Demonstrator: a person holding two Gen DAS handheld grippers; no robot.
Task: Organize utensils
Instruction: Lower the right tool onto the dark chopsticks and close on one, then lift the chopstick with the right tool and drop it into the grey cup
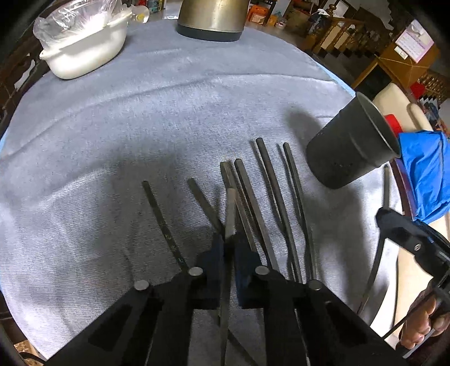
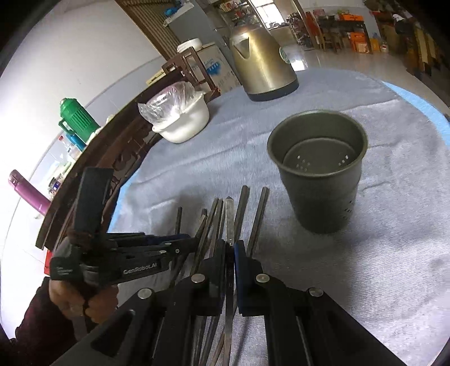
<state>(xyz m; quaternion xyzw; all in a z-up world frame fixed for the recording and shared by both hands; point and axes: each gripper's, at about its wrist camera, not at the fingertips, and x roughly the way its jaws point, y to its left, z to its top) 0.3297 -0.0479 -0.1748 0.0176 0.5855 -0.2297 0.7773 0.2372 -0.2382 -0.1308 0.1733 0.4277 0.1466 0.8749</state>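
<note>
Several dark metal chopsticks (image 1: 277,194) lie side by side on the blue-grey cloth (image 1: 168,118). My left gripper (image 1: 231,242) is shut on one grey metal utensil handle (image 1: 231,211). A dark perforated holder cup (image 1: 350,146) stands to the right of the row. In the right wrist view my right gripper (image 2: 231,247) is shut on a silvery utensil handle (image 2: 229,219), just above the other chopsticks (image 2: 254,216). The empty cup (image 2: 317,169) stands ahead and to the right. The left gripper (image 2: 185,245) shows at the left, reaching into the row.
A white bowl with a plastic bag (image 1: 84,48) and a brass-coloured kettle (image 1: 212,19) stand at the far side of the table. A blue cloth (image 1: 427,174) and a cream chair (image 1: 393,95) lie beyond the right table edge. A dark wooden rail (image 2: 112,157) borders the left.
</note>
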